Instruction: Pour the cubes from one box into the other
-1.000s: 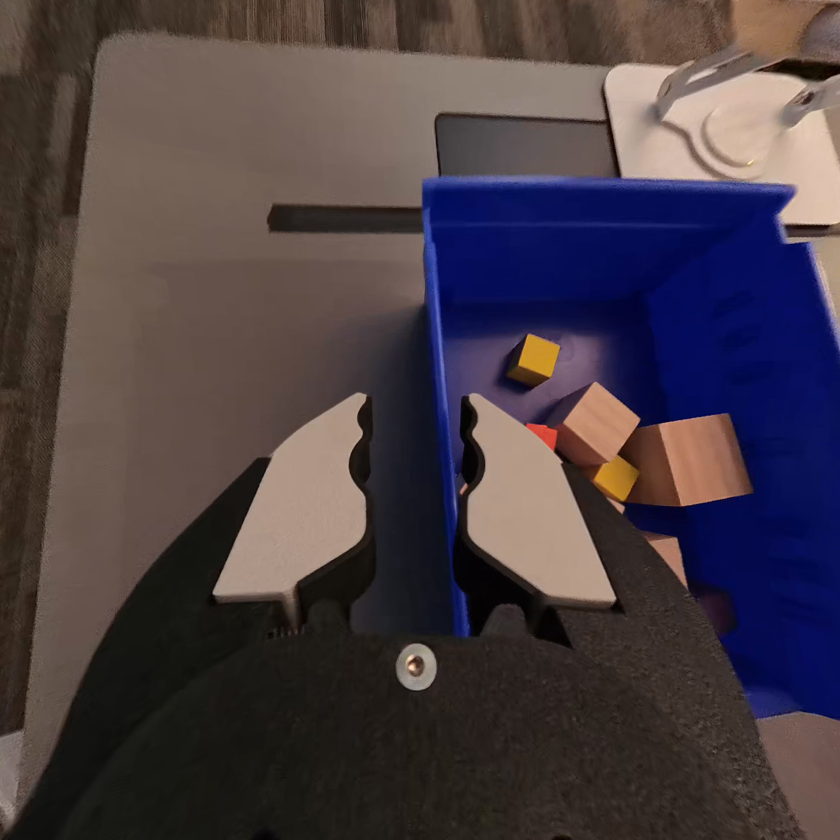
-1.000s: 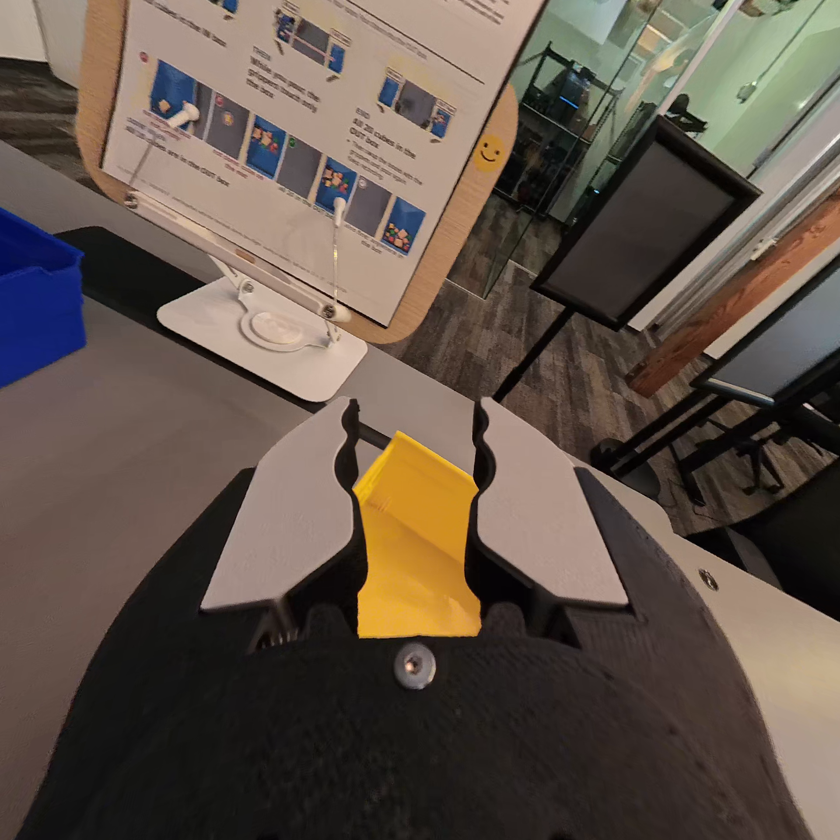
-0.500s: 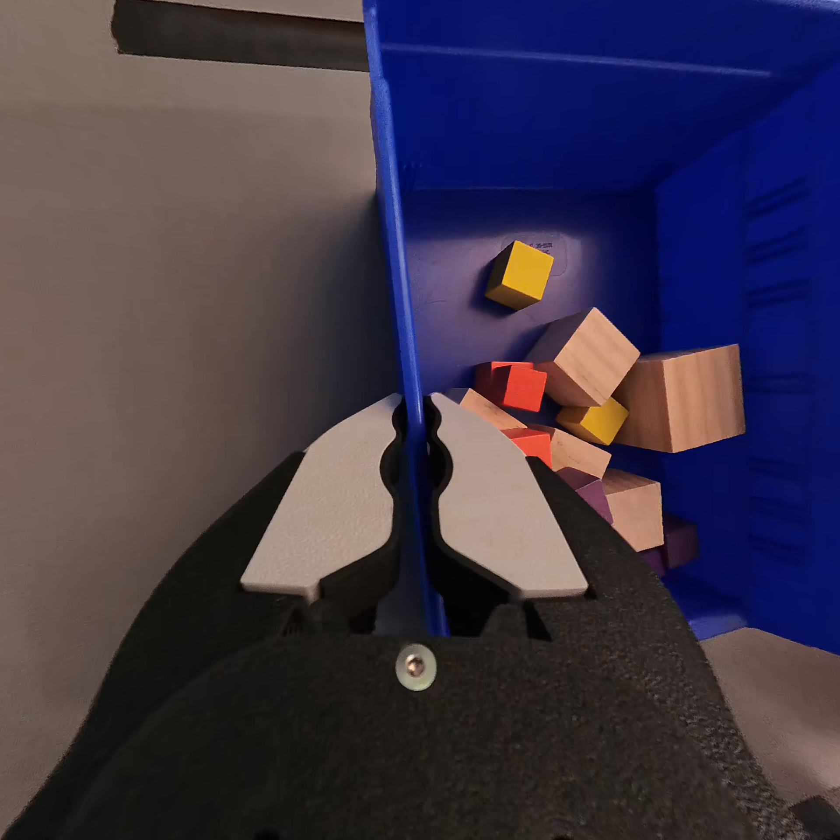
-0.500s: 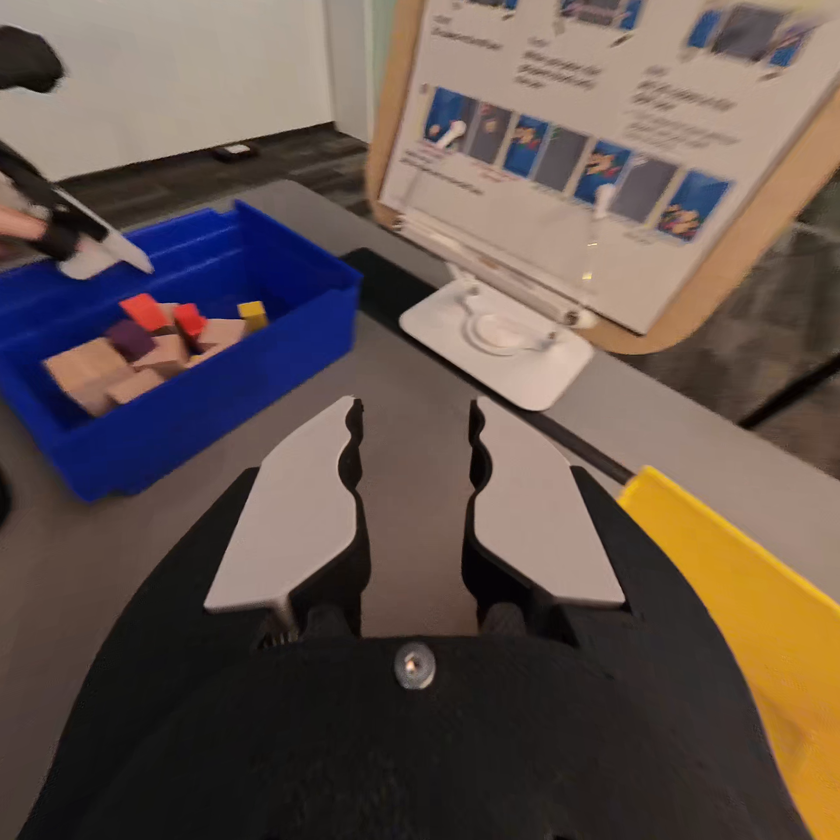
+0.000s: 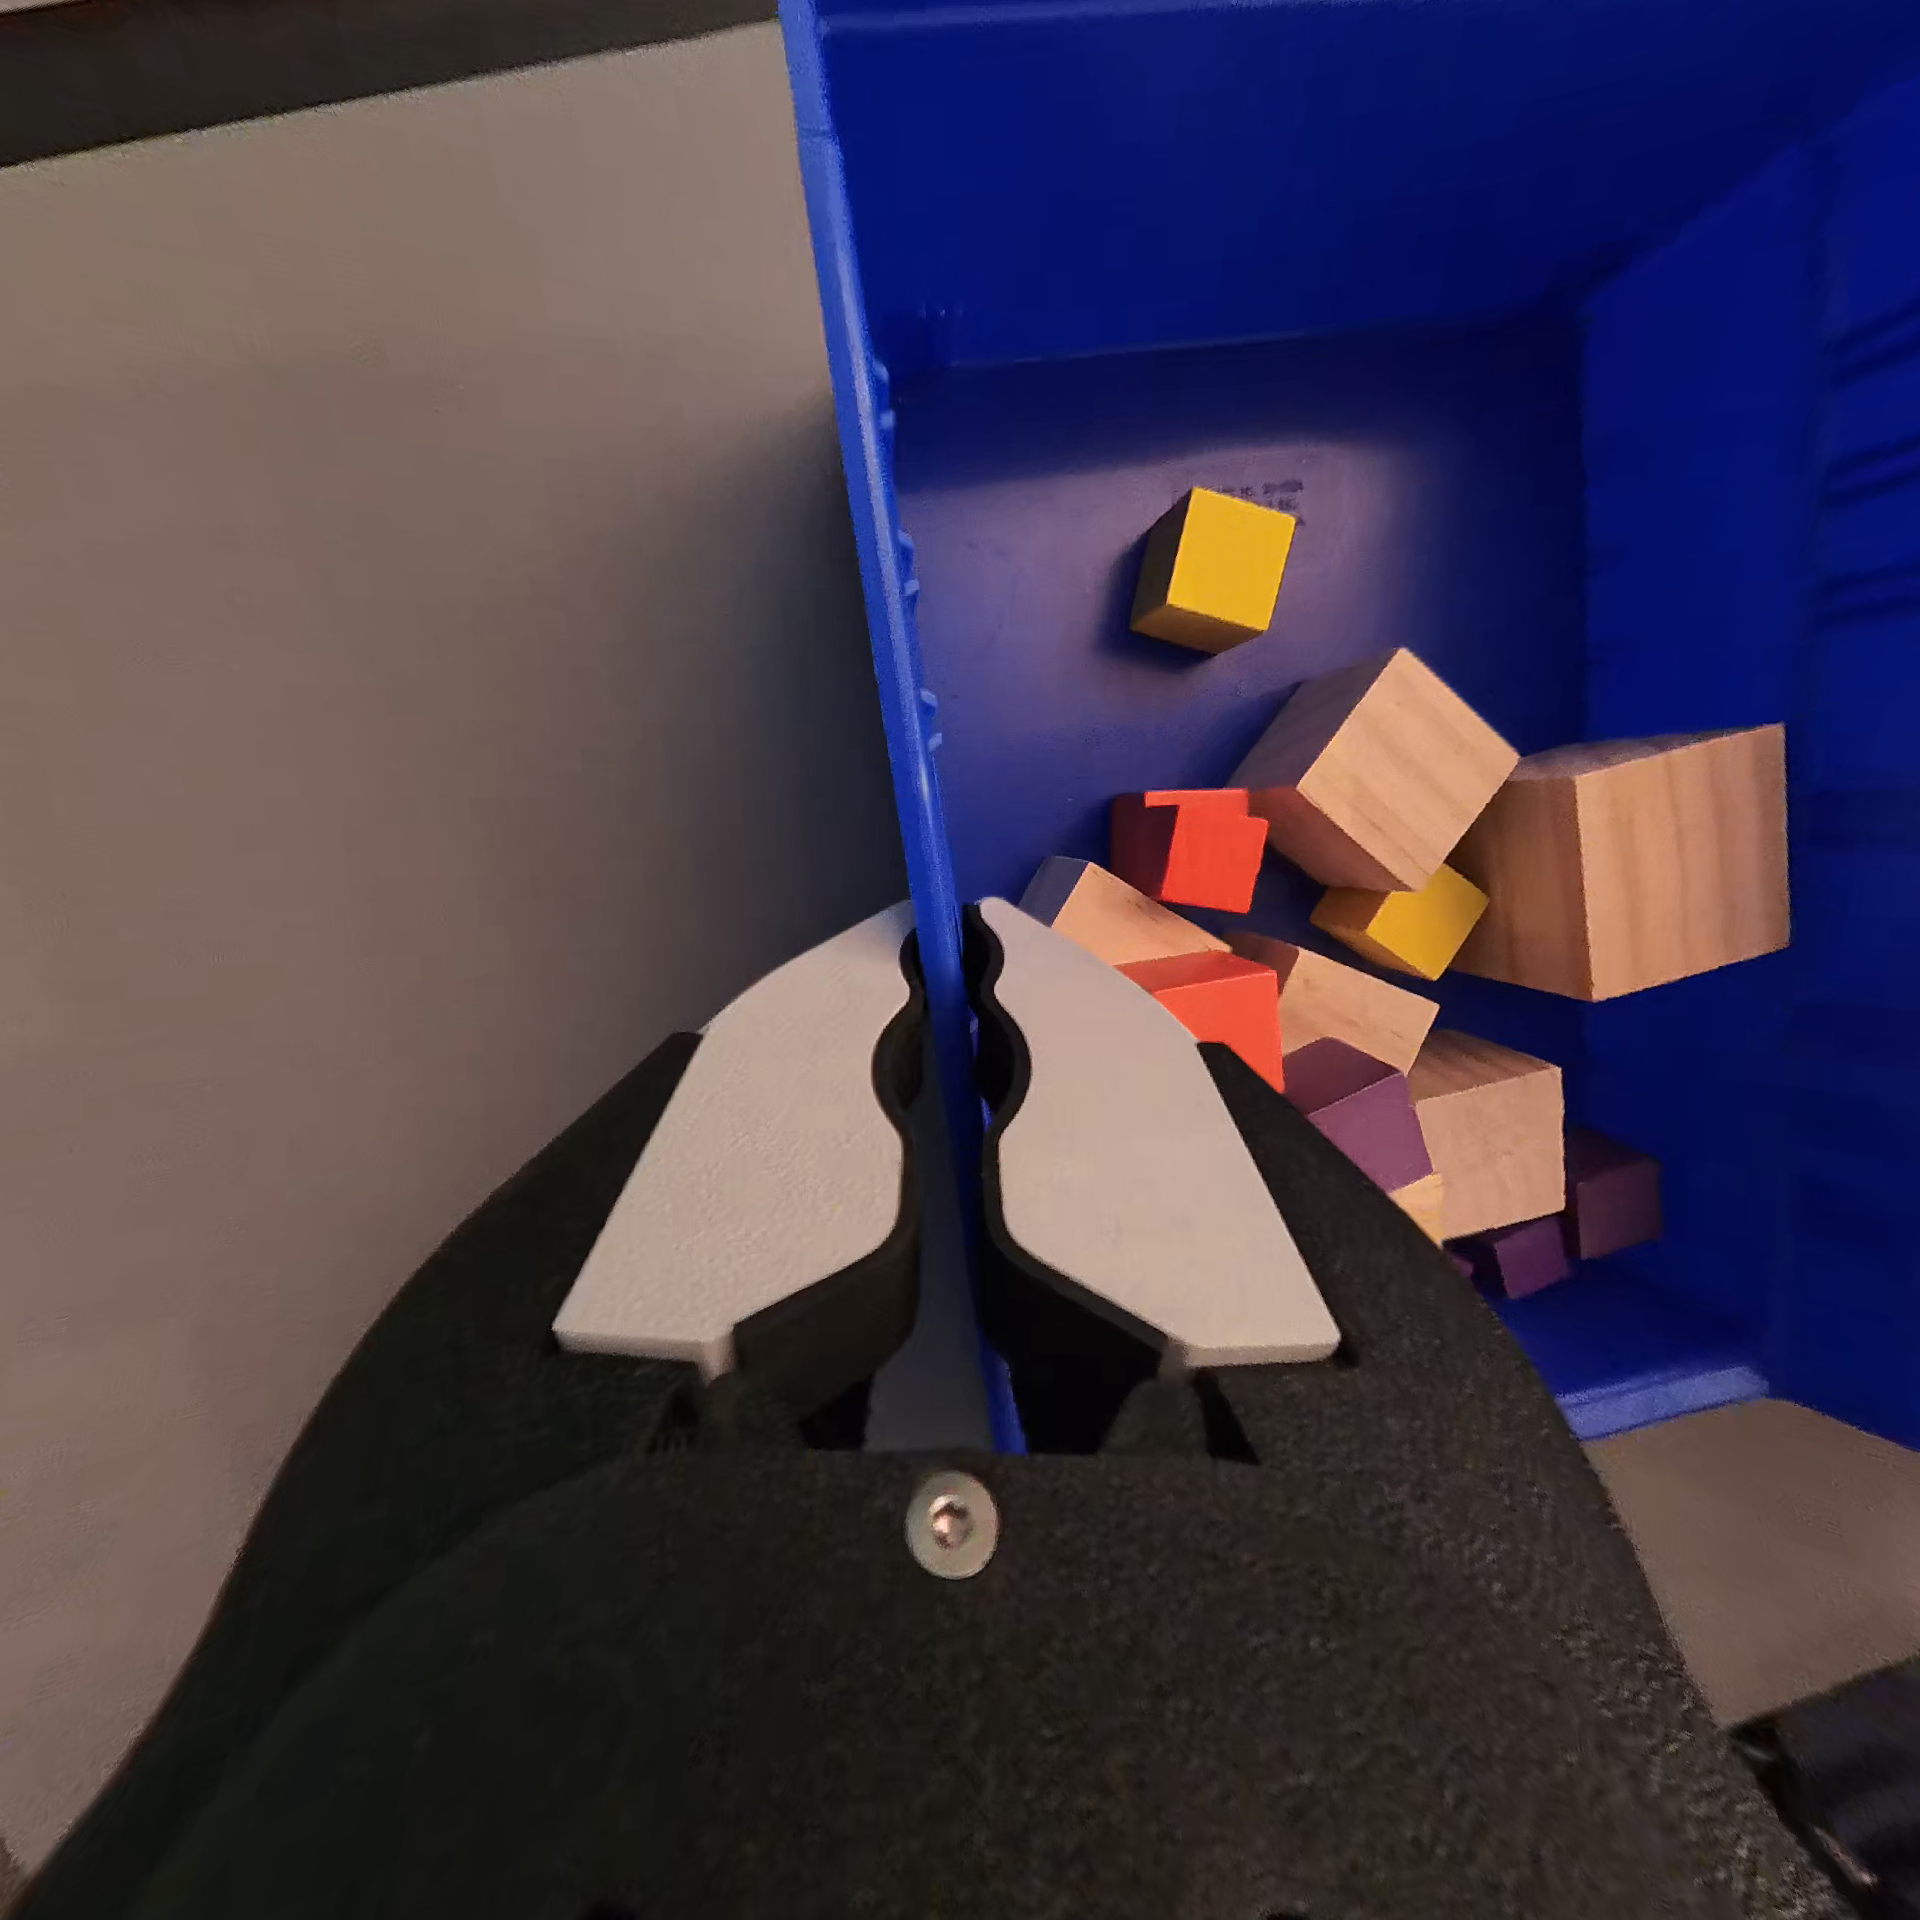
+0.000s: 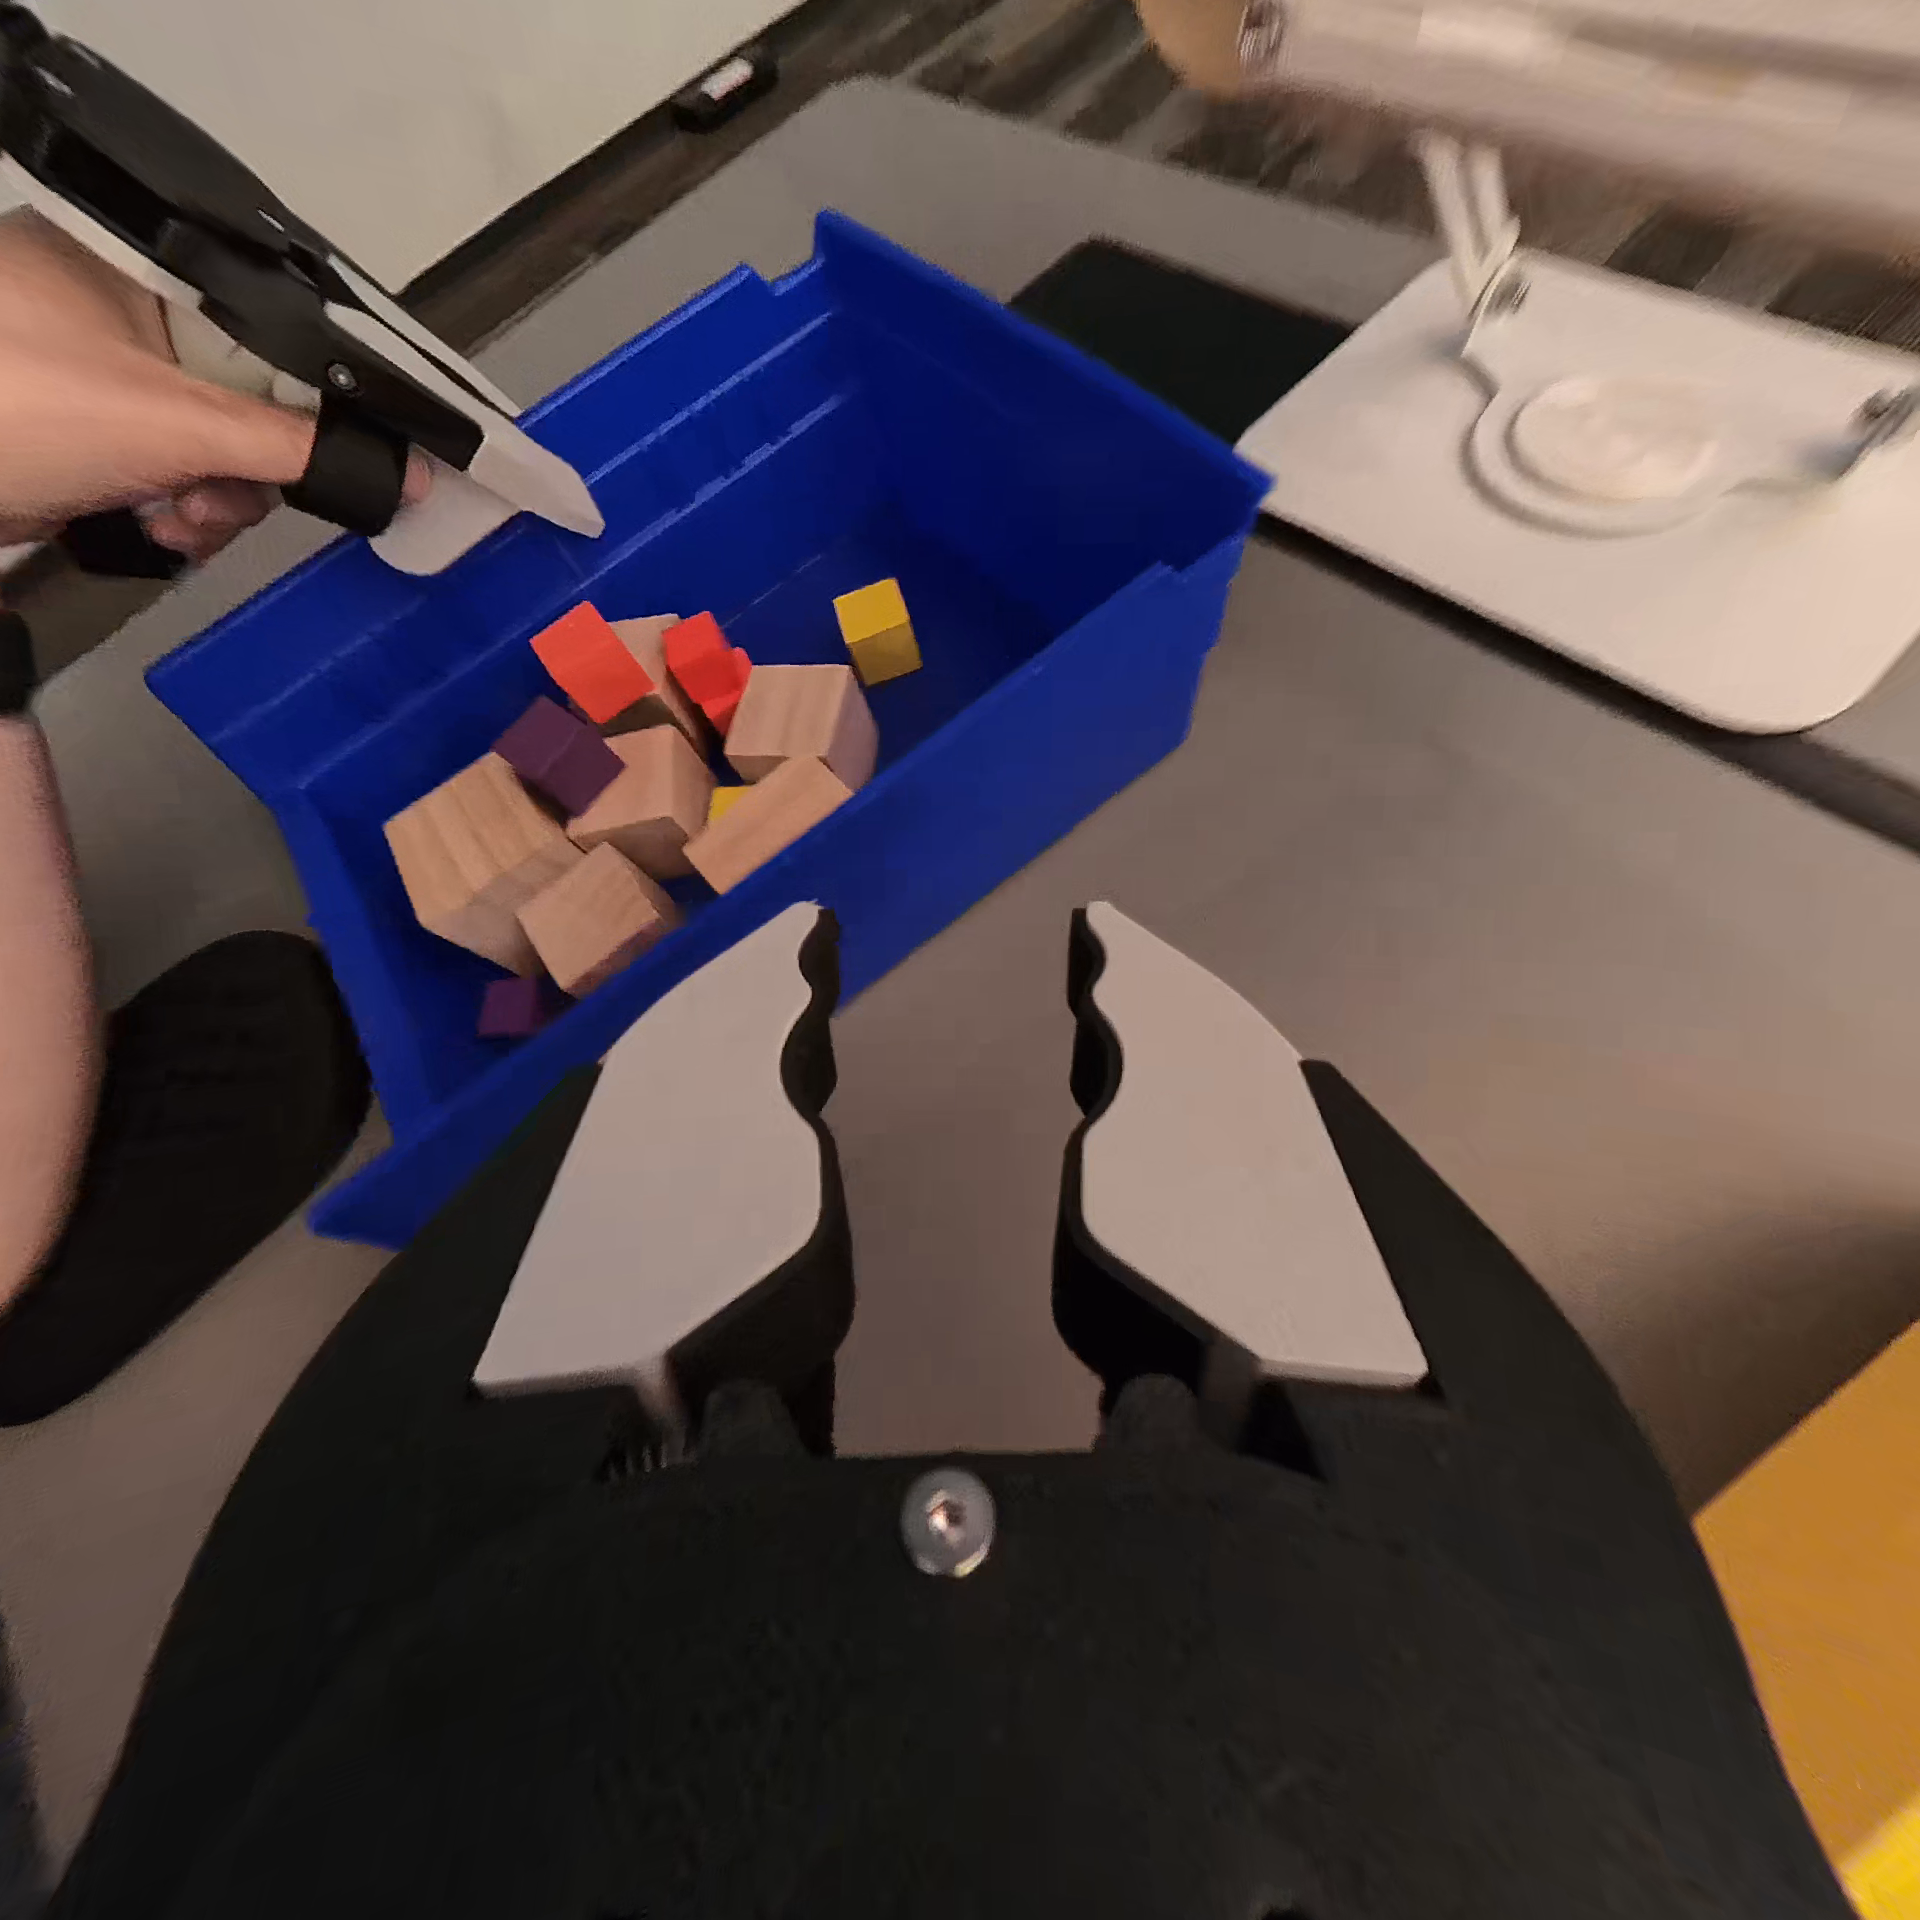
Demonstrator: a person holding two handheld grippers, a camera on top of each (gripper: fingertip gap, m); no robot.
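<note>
A blue box point(image 5: 1195, 208) holds several wooden, red, yellow and purple cubes point(image 5: 1382, 769), piled toward its near end. My left gripper point(image 5: 943, 920) is shut on the box's left side wall, one finger outside and one inside. In the right wrist view the blue box point(image 6: 1039, 727) sits on the grey table with the cubes point(image 6: 644, 790) inside, and the left gripper point(image 6: 561, 509) clamps its far wall. My right gripper point(image 6: 951, 925) is open and empty, just beside the box's near wall. A yellow box point(image 6: 1829, 1558) shows at the lower right edge.
A white stand base point(image 6: 1590, 488) and a black pad point(image 6: 1174, 322) lie behind the blue box on the grey table point(image 6: 1455, 883). A person's hand point(image 6: 114, 436) holds the left gripper. A dark rounded object point(image 6: 177, 1143) sits at the left.
My left gripper closed on the blue box's side wall and moved in closer. My right gripper let go of the yellow box and swung left to the blue box.
</note>
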